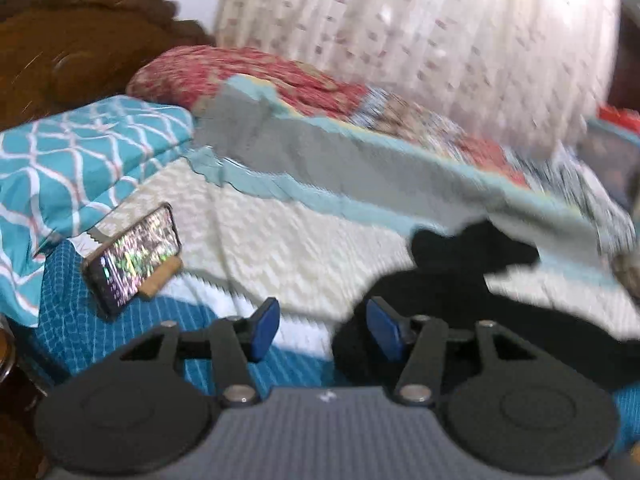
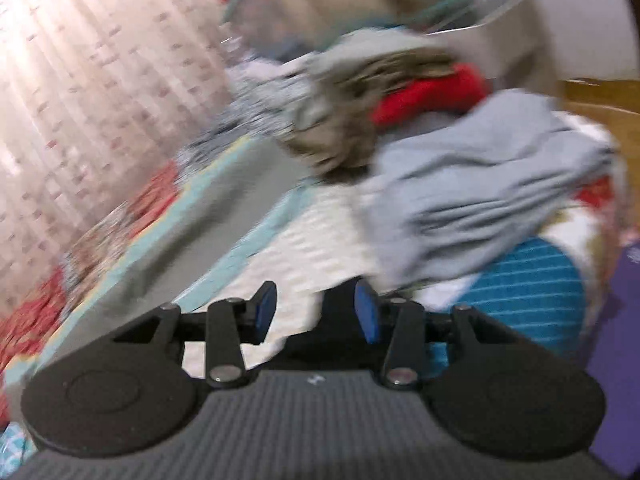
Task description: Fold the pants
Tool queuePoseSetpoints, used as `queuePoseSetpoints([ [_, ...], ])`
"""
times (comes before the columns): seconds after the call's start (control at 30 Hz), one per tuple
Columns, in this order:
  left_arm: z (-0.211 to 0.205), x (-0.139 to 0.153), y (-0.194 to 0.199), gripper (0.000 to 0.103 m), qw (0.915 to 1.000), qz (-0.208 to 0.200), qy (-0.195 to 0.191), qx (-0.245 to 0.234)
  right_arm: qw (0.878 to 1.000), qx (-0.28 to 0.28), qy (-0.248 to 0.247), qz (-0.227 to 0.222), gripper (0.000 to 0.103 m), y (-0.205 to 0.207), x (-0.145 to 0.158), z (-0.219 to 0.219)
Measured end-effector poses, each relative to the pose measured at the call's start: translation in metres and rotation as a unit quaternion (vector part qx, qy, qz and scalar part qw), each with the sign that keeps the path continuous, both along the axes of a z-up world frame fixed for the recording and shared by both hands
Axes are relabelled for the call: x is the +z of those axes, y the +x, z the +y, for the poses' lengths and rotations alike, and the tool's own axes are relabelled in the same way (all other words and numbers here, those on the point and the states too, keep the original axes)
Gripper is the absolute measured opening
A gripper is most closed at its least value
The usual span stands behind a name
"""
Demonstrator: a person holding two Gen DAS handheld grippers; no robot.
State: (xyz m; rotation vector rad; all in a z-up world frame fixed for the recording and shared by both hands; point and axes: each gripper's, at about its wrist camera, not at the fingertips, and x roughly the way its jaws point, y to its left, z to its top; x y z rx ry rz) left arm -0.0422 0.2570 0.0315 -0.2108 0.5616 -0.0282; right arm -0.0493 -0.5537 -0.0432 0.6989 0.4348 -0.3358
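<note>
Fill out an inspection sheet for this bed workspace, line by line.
Surface: bed with a cream textured cover over a teal blue sheet; pictures are motion-blurred.
Job's things: black pants lie on the cover ahead of the left gripper.
Clutter: phone propped on a stand, teal patterned pillow, red patterned quilt, grey-blue garment on a mixed clothes pile.
Grippers: left gripper open, nothing between its pads; right gripper open, nothing pinched.
Cables: nothing seen.
Surroundings: pale curtain, brown headboard.
</note>
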Motion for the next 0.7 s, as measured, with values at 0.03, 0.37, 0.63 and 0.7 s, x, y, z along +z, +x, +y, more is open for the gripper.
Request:
queuePoseSetpoints([
  [0.03, 0.003, 0.0, 0.014, 0.05, 1.0, 0.002, -0.006, 0.005, 1.0, 0.023, 0.001, -0.001, 0.047, 0.014, 0.001, 0.012],
  [0.37, -0.021, -0.025, 0.216, 0.054, 0.996, 0.048, -0.017, -0.074, 0.979, 0.195, 0.008, 0.052, 0.05, 0.203, -0.008, 0.108],
  [0.63, -0.088, -0.062, 0.313, 0.054, 0.9873, 0.101, -0.003, -0.123, 0.971, 0.211, 0.002, 0.115, 0.057, 0.338, -0.077, 0.155],
  [0.7, -0.101, -0.071, 0.328, 0.055, 0.9847, 0.115, 0.003, -0.131, 0.966, 0.217, -0.004, 0.137, 0.036, 0.353, -0.098, 0.168],
])
